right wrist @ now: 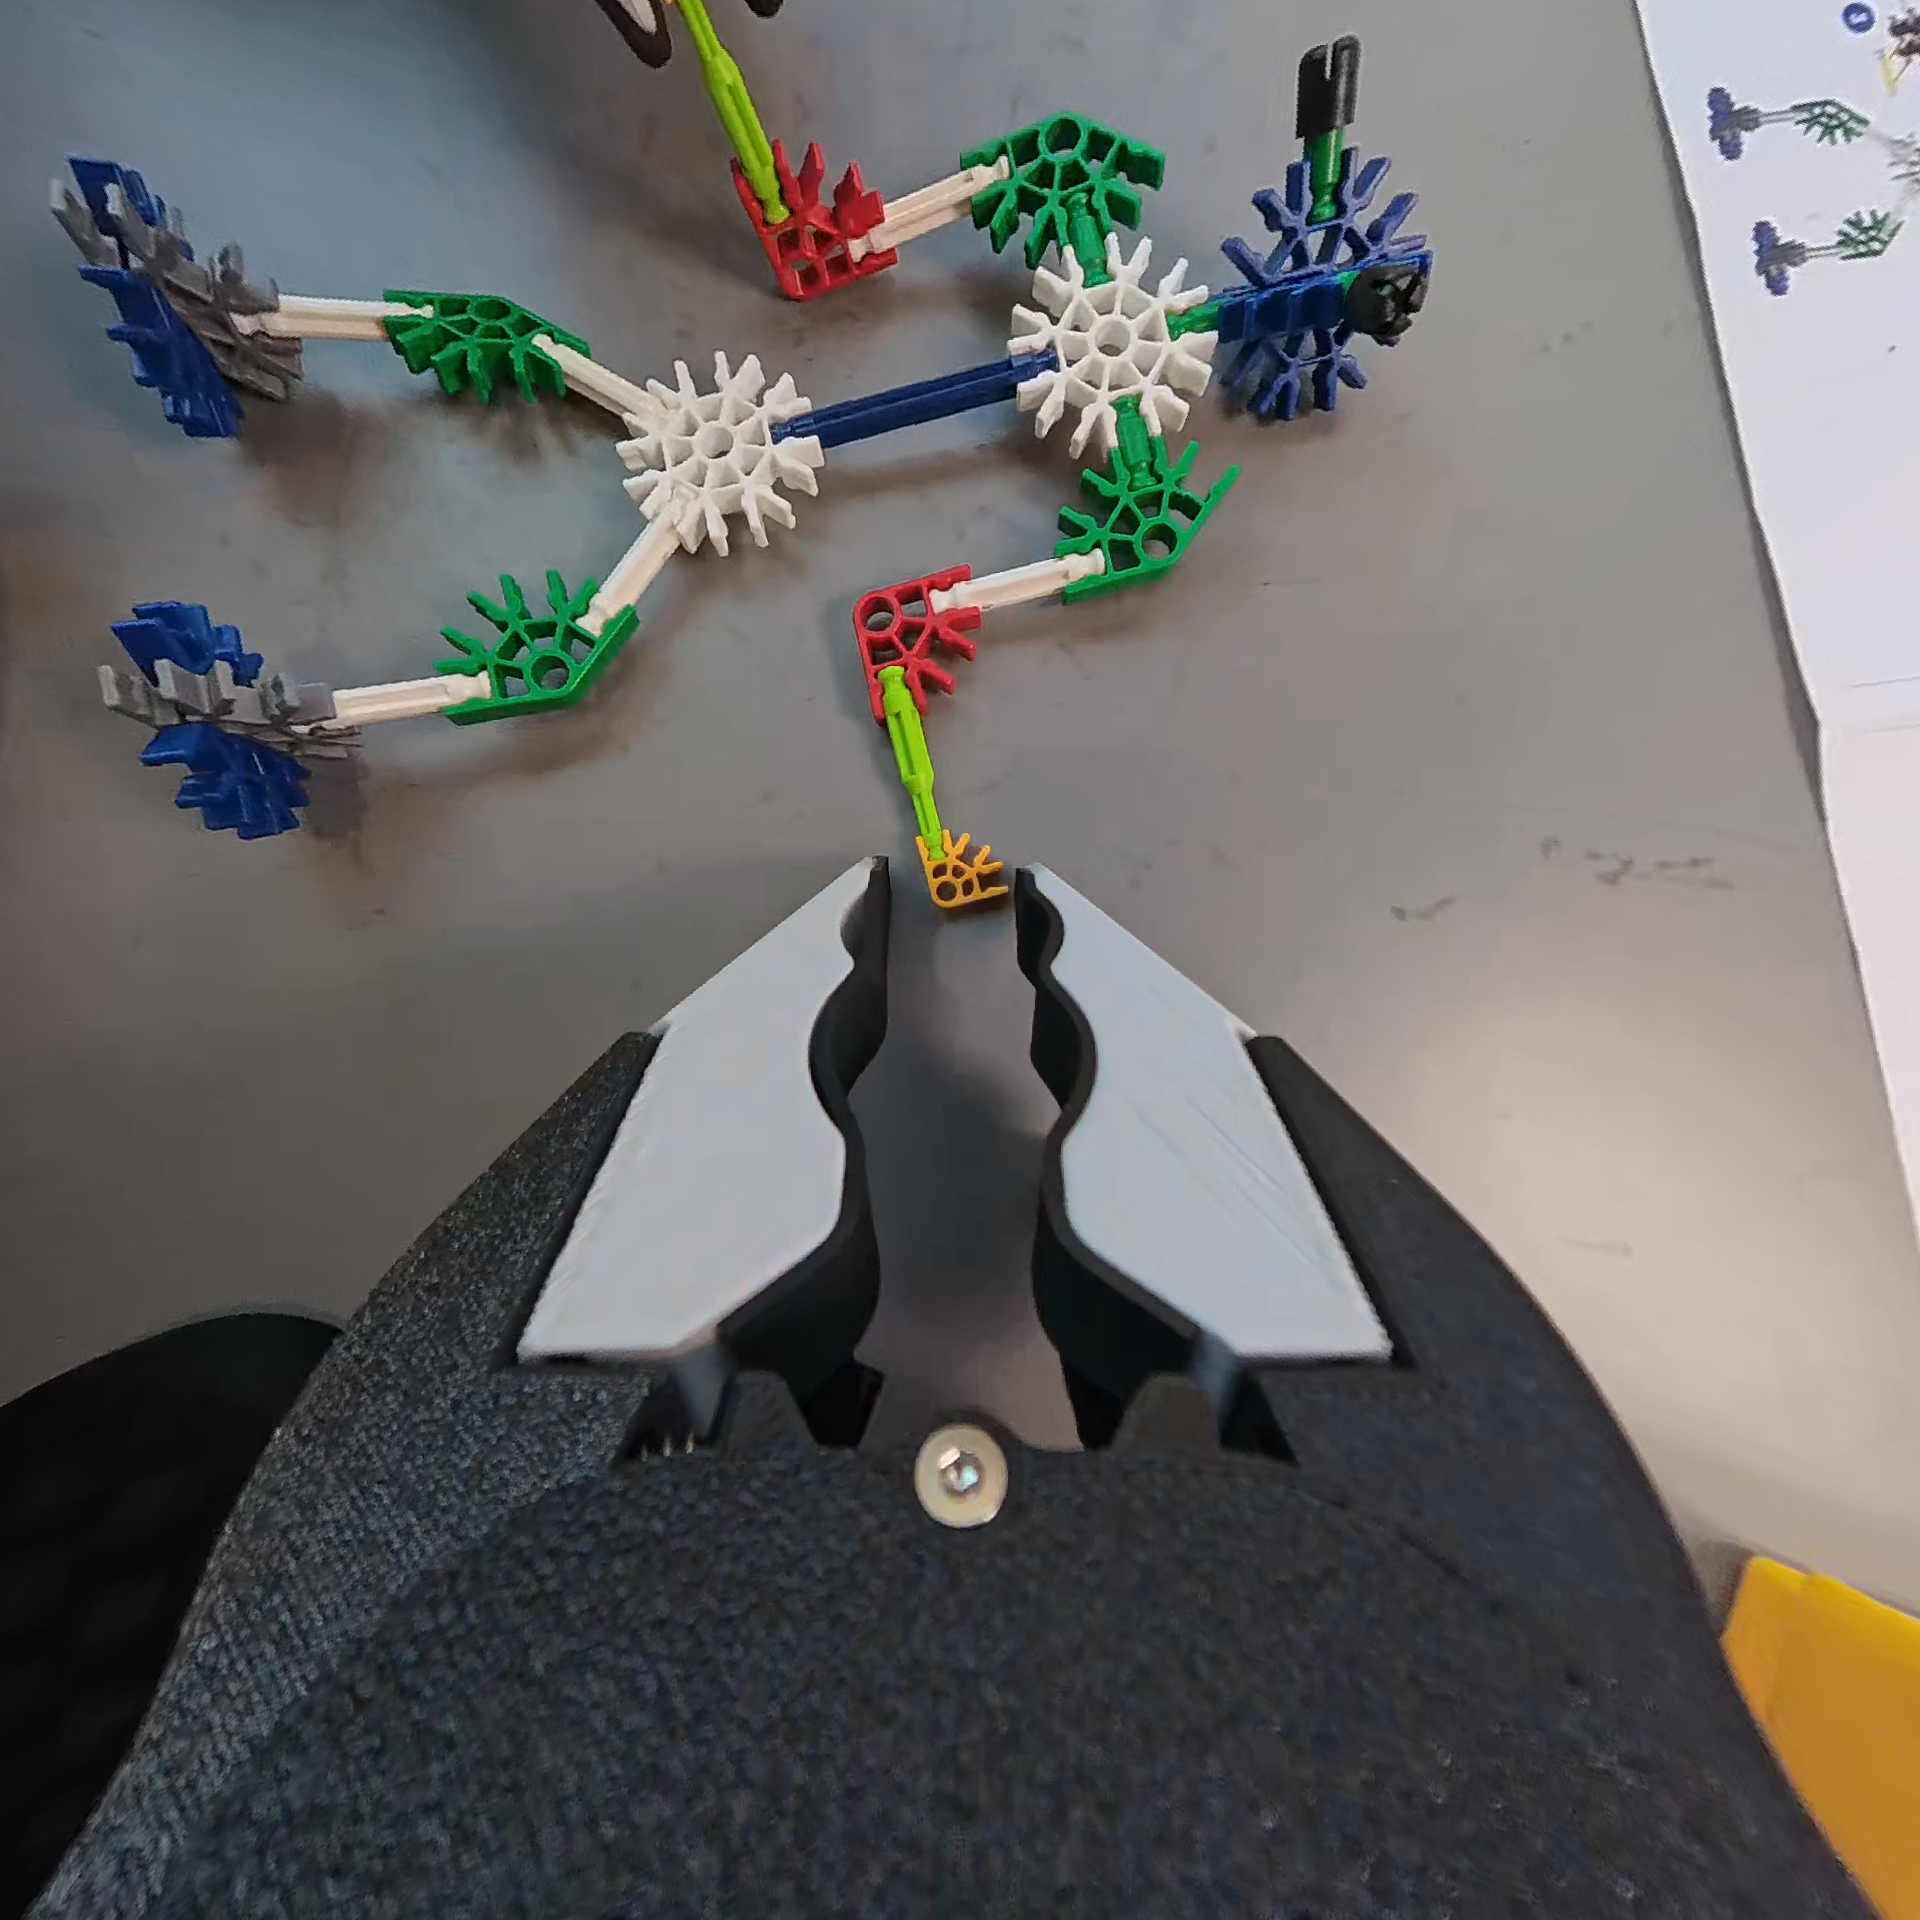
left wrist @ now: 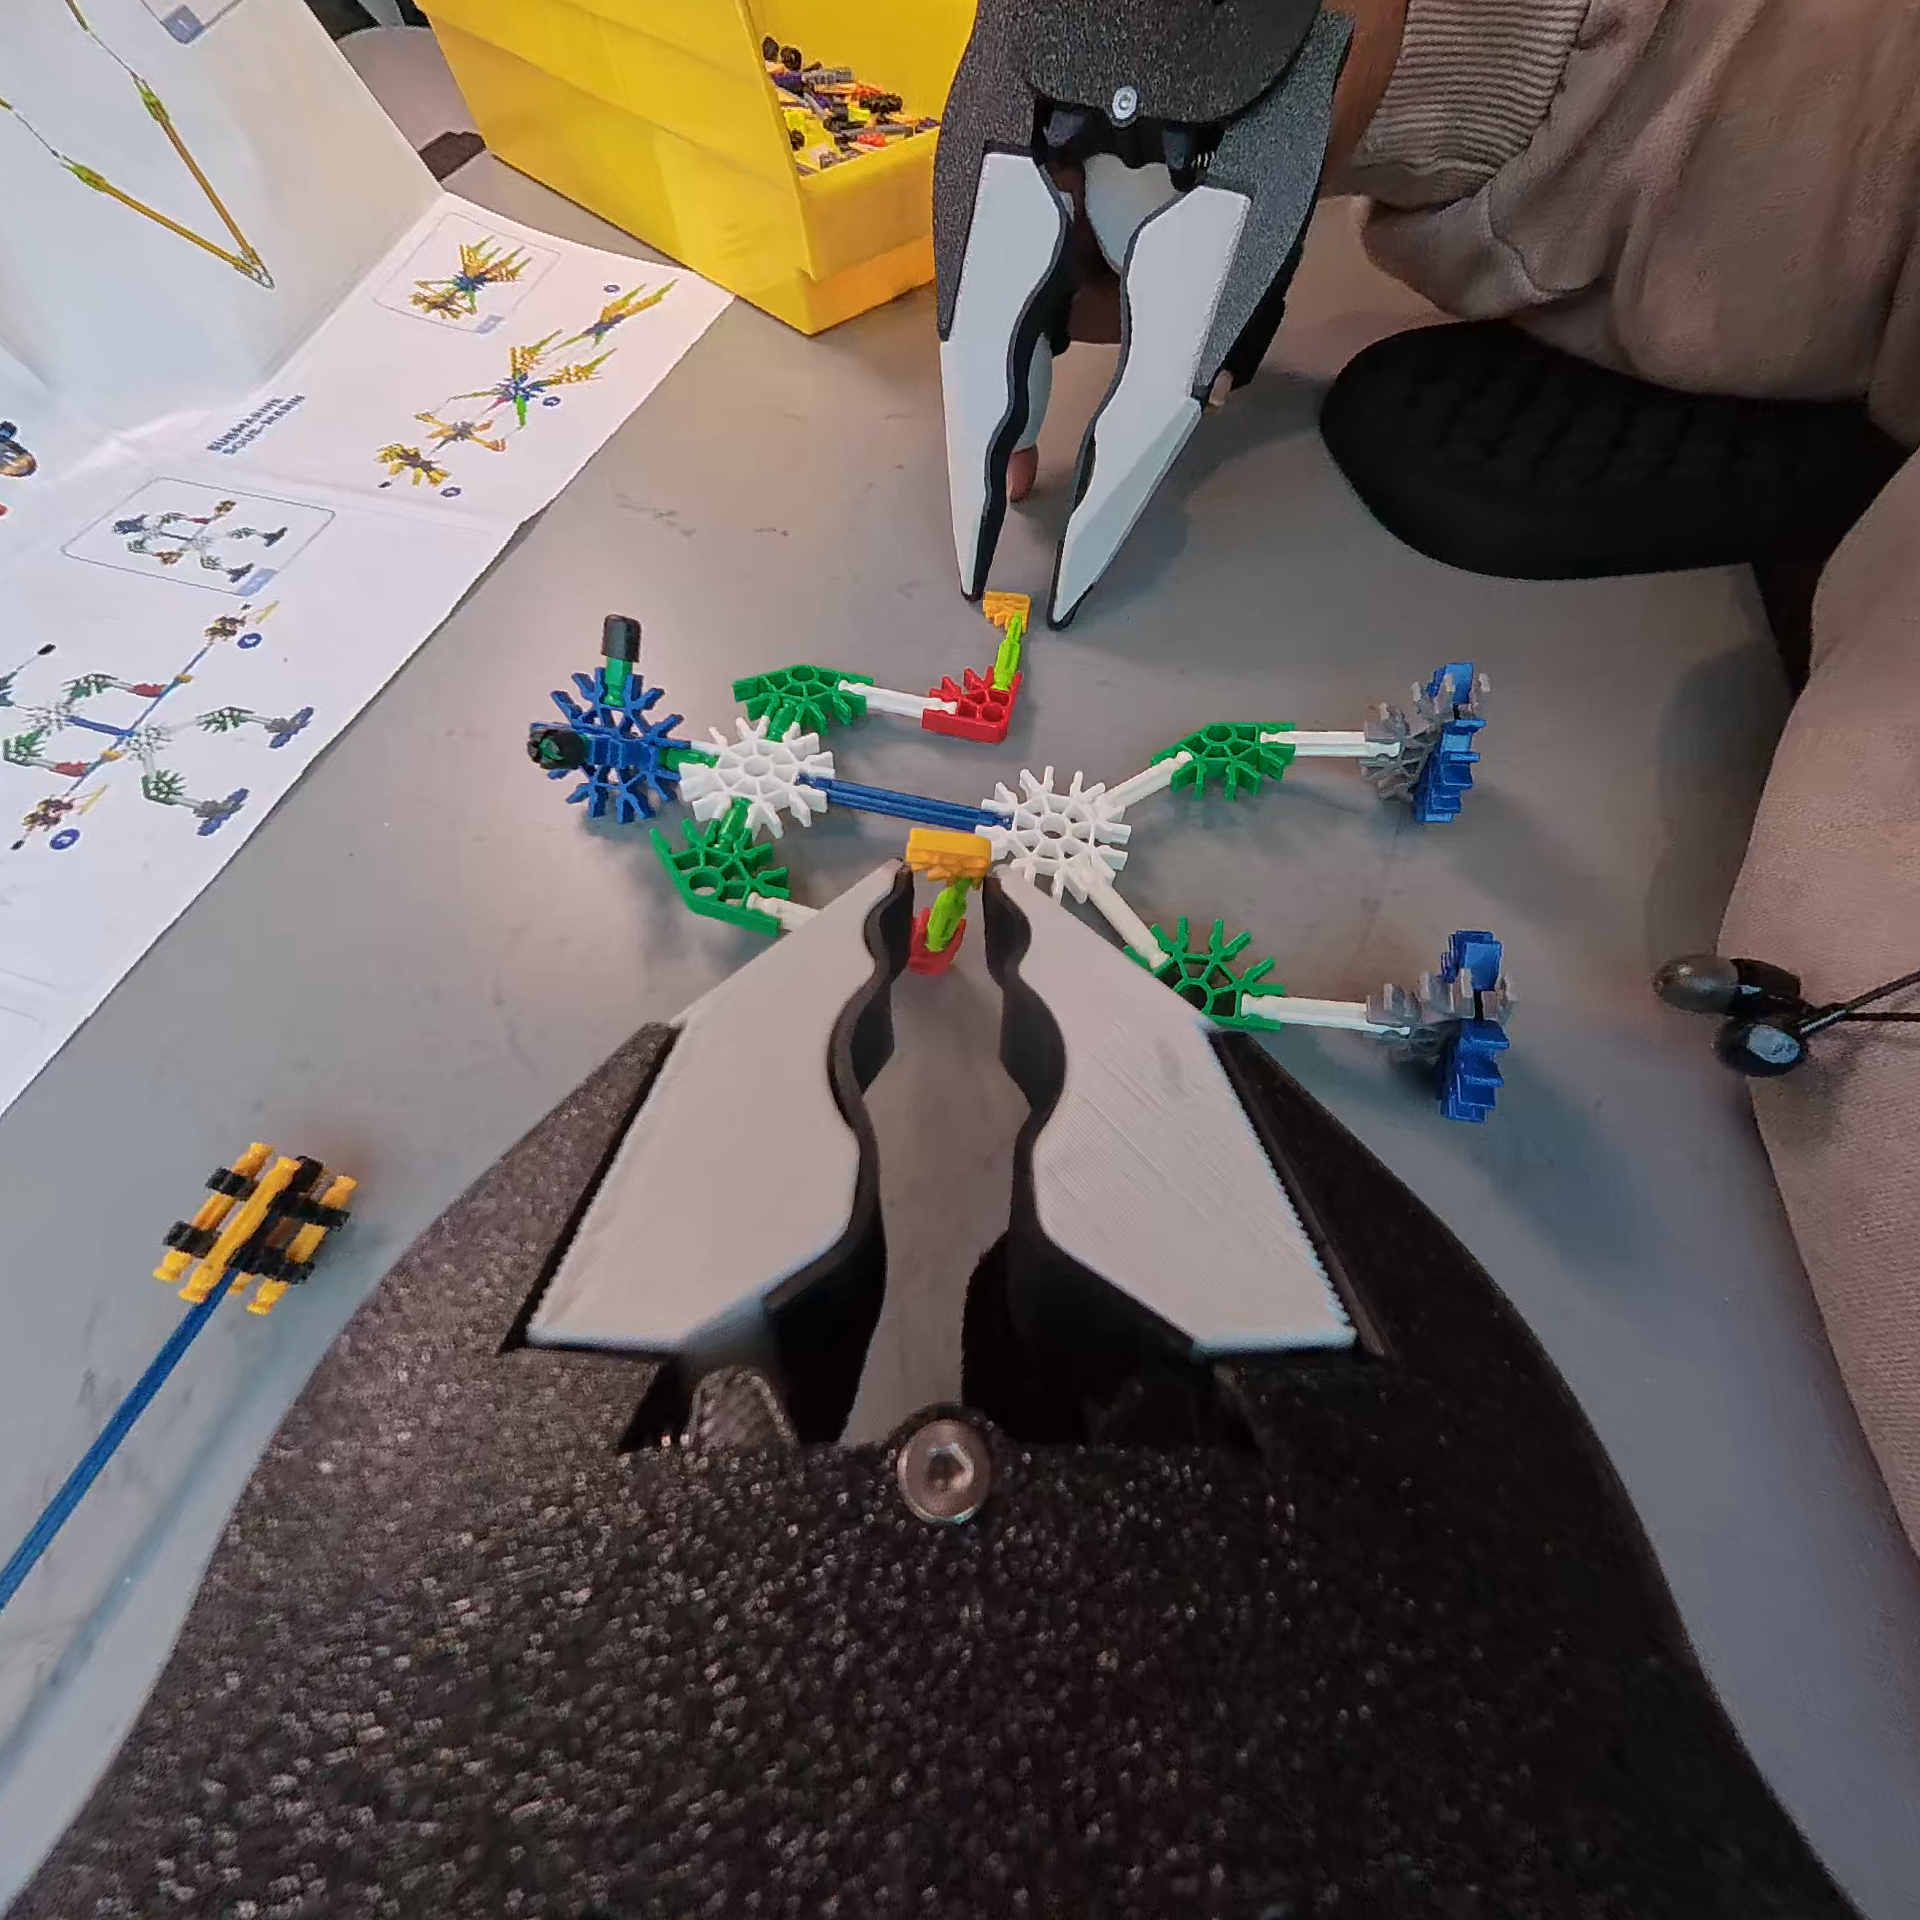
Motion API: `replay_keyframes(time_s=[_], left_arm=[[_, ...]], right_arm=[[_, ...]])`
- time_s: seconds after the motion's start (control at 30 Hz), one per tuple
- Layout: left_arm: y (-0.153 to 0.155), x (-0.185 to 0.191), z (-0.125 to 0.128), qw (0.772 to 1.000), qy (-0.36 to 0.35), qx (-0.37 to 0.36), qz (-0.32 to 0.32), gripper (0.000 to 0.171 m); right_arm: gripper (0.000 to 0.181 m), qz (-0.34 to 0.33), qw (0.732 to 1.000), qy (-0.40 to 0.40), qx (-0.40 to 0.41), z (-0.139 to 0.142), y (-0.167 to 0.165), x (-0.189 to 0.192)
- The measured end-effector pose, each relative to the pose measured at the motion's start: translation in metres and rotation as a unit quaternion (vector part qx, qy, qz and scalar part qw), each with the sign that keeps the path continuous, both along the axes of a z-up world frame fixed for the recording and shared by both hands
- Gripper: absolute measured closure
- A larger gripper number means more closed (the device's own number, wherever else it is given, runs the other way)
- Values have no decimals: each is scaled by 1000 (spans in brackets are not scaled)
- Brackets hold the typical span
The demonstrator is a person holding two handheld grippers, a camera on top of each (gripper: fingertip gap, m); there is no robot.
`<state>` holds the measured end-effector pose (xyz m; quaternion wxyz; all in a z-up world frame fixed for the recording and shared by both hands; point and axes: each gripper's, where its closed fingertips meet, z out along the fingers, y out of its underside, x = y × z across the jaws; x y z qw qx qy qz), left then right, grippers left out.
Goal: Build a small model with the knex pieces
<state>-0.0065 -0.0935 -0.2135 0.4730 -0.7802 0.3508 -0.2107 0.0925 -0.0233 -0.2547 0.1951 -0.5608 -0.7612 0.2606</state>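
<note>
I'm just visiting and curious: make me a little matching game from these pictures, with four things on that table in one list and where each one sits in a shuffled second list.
Things:
1. yellow bin
2. instruction sheet
3. right gripper
4. blue rod

Places:
A. joins the two white snowflake pieces
B. open around a small orange connector
C. far edge of the table, full of loose pieces
D. spread flat beside the toy model

Pairs: 1-C, 2-D, 3-B, 4-A
</note>
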Motion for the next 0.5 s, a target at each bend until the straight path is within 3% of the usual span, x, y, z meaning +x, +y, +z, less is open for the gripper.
replay_keyframes(time_s=[0.17,0.3,0.5], left_arm=[[-2,0,-14,999,38,-8,-5,154],[2,-2,-18,998,67,3,5,165],[3,-3,-18,997,75,9,10,165]], right_arm=[[167,11,1000,-3,-1,0,-2,-2],[167,14,1000,0,16,5,-2,-2],[167,11,996,82,20,44,-5,-16]])
